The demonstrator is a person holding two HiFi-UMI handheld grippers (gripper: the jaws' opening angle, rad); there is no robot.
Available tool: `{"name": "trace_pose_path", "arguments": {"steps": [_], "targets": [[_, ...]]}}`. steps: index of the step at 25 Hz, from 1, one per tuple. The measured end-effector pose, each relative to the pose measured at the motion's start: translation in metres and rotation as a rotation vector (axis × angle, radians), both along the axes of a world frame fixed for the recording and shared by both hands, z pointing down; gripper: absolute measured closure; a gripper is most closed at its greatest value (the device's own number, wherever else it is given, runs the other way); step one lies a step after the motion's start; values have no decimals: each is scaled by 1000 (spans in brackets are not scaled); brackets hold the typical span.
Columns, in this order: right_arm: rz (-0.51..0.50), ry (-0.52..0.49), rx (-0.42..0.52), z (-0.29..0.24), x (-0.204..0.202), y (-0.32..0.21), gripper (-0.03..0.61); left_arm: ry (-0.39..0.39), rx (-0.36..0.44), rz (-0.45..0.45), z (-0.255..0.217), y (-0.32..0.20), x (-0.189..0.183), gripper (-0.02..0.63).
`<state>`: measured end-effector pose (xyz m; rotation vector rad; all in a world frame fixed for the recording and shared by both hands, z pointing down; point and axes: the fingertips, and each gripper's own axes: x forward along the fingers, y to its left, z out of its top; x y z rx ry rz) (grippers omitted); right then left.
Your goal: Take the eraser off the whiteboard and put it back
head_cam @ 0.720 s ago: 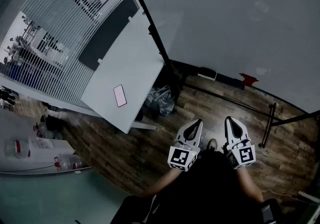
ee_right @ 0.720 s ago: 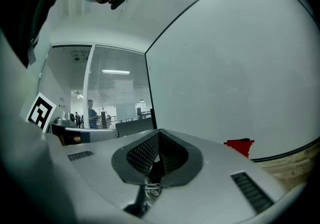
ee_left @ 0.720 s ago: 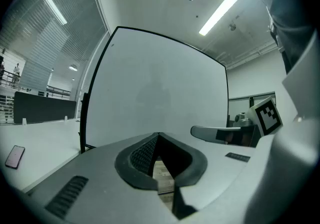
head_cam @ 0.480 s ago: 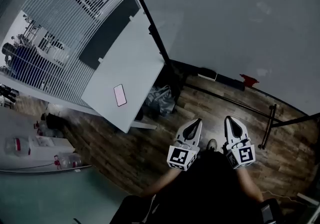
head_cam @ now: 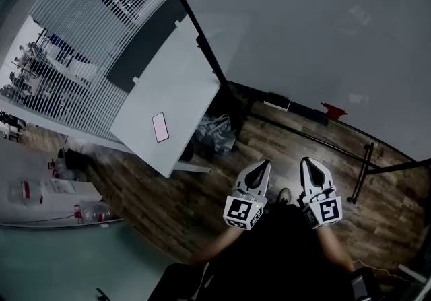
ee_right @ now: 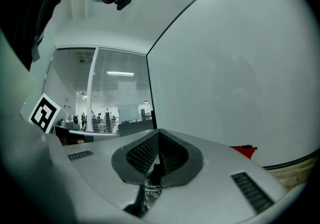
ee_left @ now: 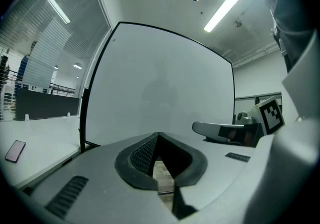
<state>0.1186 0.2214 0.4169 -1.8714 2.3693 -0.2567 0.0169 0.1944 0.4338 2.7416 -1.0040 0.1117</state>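
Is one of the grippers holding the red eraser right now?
No, the red eraser sits at the bottom edge of the whiteboard, apart from the left gripper and the right gripper, both shut and empty.

Dark wood-plank floor [head_cam: 161,192] fills the lower middle of the head view. A white desk [head_cam: 178,77] slants across the centre left, with a pink phone [head_cam: 160,127] lying flat near its lower edge and a grey bag [head_cam: 215,135] on the floor just beside it. Glass walls with horizontal blinds [head_cam: 74,30] take the upper left. The large whiteboard [head_cam: 303,37] spans the upper right. In the left gripper view a strip light [ee_left: 222,11] glows on the white ceiling.
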Motion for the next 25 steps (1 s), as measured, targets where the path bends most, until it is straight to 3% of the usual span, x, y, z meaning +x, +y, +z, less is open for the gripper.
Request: {"name": "trace_pose_path", "arguments": {"steps": [14, 25], "targets": [[-106, 8, 30, -2, 36, -4, 563, -12, -50, -100, 14, -6, 43, 607], [-136, -30, 28, 2, 42, -16, 563, -26, -72, -150, 24, -21, 42, 607]]}}
